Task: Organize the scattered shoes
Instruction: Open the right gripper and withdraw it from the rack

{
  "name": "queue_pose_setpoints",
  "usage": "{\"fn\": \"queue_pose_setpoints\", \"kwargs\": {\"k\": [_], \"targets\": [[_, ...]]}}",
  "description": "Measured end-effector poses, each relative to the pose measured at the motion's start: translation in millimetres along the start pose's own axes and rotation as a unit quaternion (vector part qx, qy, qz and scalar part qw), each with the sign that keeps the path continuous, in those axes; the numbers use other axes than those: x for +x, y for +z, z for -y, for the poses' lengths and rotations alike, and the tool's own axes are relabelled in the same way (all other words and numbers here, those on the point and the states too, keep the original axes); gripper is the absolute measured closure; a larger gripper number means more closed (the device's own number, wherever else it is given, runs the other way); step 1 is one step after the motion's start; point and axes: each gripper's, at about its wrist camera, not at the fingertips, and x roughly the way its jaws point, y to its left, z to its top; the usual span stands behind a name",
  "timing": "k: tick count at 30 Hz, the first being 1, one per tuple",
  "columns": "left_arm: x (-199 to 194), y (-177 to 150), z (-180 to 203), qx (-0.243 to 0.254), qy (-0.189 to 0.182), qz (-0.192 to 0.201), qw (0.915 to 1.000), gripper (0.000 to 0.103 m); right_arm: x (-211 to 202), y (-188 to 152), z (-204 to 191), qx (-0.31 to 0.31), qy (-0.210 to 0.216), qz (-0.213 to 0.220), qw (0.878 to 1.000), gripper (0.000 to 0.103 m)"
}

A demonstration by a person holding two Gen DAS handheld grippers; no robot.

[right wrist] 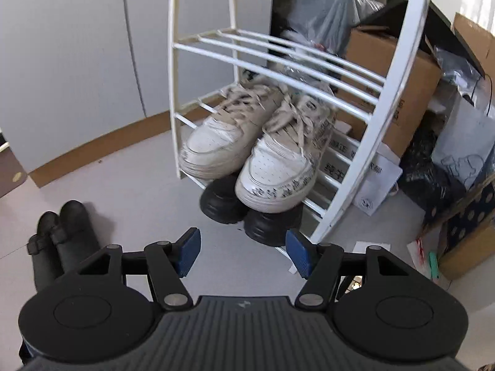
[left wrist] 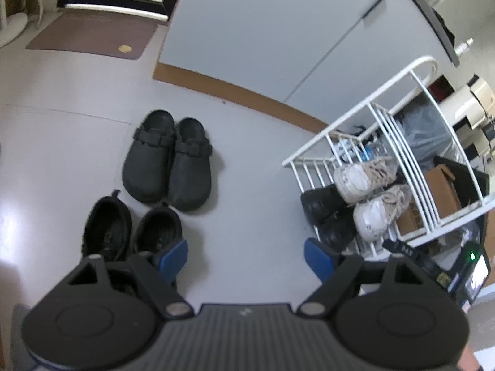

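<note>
Left gripper (left wrist: pixel 246 255): your fingers are released – nothing between them.
Right gripper (right wrist: pixel 243 252): released too, empty.
Black clogs (left wrist: pixel 168 160): paired on the floor (left wrist: pixel 247 185).
White sneakers (right wrist: pixel 250 148): on the white rack (right wrist: pixel 173 92), above black shoes (right wrist: pixel 244 213).

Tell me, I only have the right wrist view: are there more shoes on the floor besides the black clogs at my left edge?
Observer: Yes. A pair of black shoes sits on the floor right beside the clogs, on the near side in the left wrist view.
Operator: Is the left gripper holding one of them?
Observer: No. The left gripper is open and empty, with only bare floor between its fingers.
</note>
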Motion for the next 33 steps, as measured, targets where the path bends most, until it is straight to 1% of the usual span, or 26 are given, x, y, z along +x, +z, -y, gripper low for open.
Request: {"fn": "queue_pose_setpoints", "kwargs": {"k": [2,3,4,6,7,9,10,12,16,18,21,22,26,29,33], "targets": [[-2,2,-5,0.001,0.011,-0.002,0.9999,0.017,-9,-3,-6,-0.006,0.009,-0.003,1.000,0.037],[-2,4,-6,0.008,0.017,-0.006,0.9998,0.012,-14,-5,-9,-0.004,0.012,-0.005,1.000,0.037],[-3,6,-5,0.022,0.024,-0.011,0.9994,0.010,-17,-7,-12,-0.001,0.011,-0.005,1.000,0.037],[-5,10,-6,0.051,0.037,-0.007,0.9980,0.010,-27,-12,-21,0.009,0.023,-0.003,1.000,0.037],[-7,11,-7,0.056,0.042,-0.003,0.9975,0.010,-31,-14,-26,0.007,0.030,-0.003,1.000,0.037],[-12,15,-17,0.049,0.065,0.006,0.9966,0.010,-38,-16,-36,-0.001,0.043,-0.001,0.999,0.037],[-13,16,-19,0.045,0.068,0.007,0.9967,0.010,-44,-18,-43,-0.014,0.049,0.006,0.999,0.037],[-17,20,-29,0.027,0.068,0.010,0.9973,0.010,-51,-20,-54,-0.030,0.058,0.011,0.998,0.037],[-21,23,-34,0.034,0.073,0.015,0.9966,0.010,-58,-28,-76,-0.029,0.087,-0.009,0.996,0.037],[-21,21,-36,0.034,0.079,0.014,0.9962,0.010,-60,-29,-84,-0.029,0.093,-0.010,0.995,0.037],[-21,18,-36,0.034,0.073,0.010,0.9967,0.010,-71,-28,-102,-0.047,0.095,0.012,0.994,0.037],[-21,18,-35,0.037,0.072,0.009,0.9967,0.010,-76,-25,-108,-0.052,0.108,0.020,0.993,0.037],[-22,14,-32,0.056,0.079,0.011,0.9952,0.010,-89,-25,-124,-0.084,0.134,0.037,0.987,0.037],[-22,13,-32,0.062,0.077,0.007,0.9951,0.010,-88,-29,-131,-0.091,0.147,0.027,0.985,0.037],[-23,11,-33,0.070,0.087,0.008,0.9937,0.010,-84,-36,-143,-0.104,0.159,0.015,0.982,0.037]]}}
